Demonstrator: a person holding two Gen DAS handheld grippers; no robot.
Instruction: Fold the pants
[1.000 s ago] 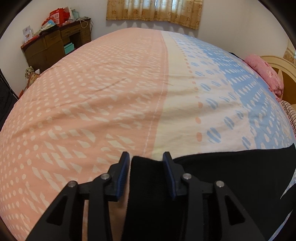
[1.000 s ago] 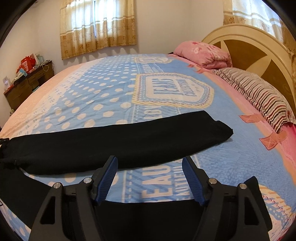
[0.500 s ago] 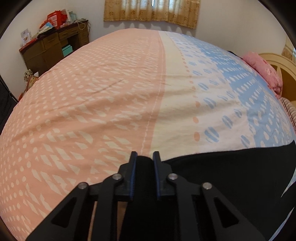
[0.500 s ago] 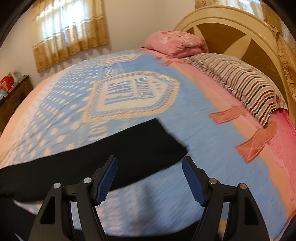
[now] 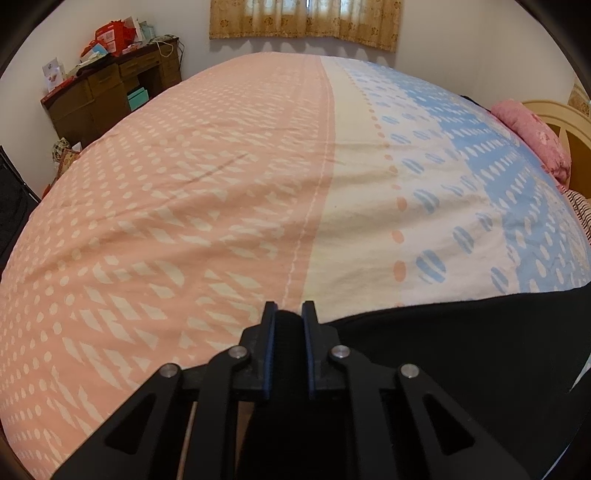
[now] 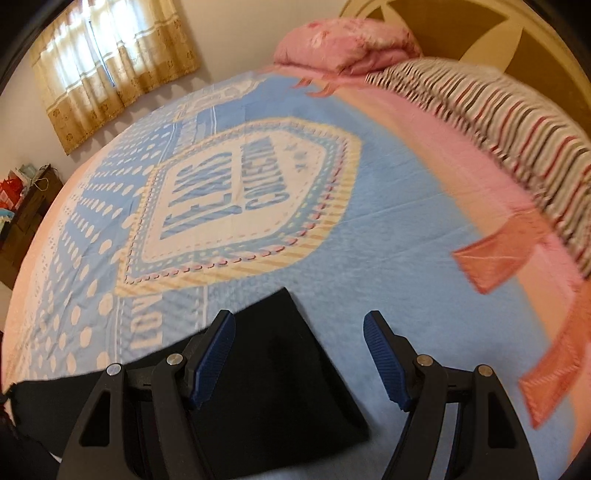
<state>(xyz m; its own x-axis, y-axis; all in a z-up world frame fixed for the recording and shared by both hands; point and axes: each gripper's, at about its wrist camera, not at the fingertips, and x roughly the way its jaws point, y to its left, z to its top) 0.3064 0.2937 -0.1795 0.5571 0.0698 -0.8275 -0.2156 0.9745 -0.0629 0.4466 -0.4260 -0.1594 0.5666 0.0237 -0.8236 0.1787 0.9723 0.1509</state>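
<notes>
Black pants (image 5: 461,343) lie flat on the bed, stretching right from my left gripper (image 5: 289,314). That gripper is shut on a fold of the pants' near end, which bulges between the blue pads. In the right wrist view a pant leg's cuff end (image 6: 280,369) lies on the blue quilt. My right gripper (image 6: 297,321) is open just above it, left finger over the cloth, right finger (image 6: 384,358) over bare quilt.
The bed carries a pink, cream and blue patterned quilt (image 5: 221,184). A pink pillow (image 6: 343,40), a striped pillow (image 6: 498,122) and the headboard (image 6: 480,26) stand at the far right. A cluttered wooden desk (image 5: 107,92) is by the left wall.
My left gripper has closed on the pants' end. My right gripper has swung right along the leg to its cuff end and come down closer, still open.
</notes>
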